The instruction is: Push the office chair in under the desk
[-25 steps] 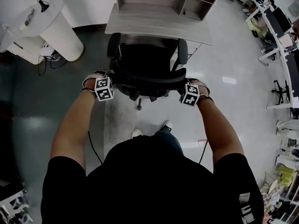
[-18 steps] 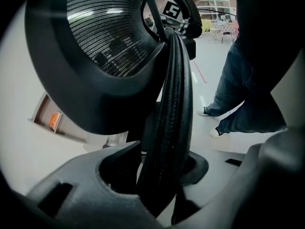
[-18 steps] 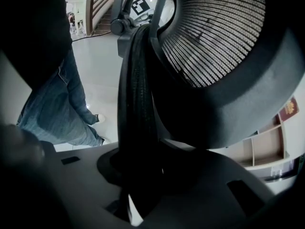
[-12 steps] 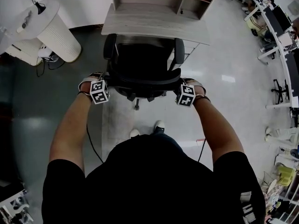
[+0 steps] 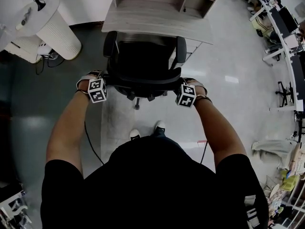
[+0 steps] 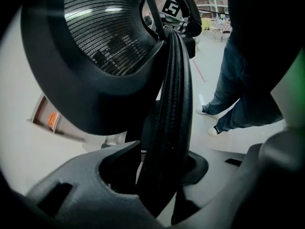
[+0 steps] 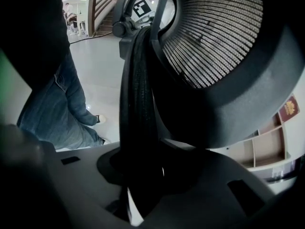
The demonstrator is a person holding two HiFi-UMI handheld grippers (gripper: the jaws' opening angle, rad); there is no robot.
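Black mesh office chair (image 5: pixel 142 58) faces the pale wooden desk (image 5: pixel 157 23); the left gripper (image 6: pixel 162 173) and right gripper (image 7: pixel 139 173) each clamp its backrest rim.

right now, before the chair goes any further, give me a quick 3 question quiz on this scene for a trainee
1. True or false: the left gripper and the right gripper are each clamped on the rim of the backrest.
2. The office chair faces: A the desk; B the person; C sideways.
3. What white thing stands on the floor left of the desk?

Key:
1. True.
2. A. The backrest is on the person's side.
3. A round ribbed stand.
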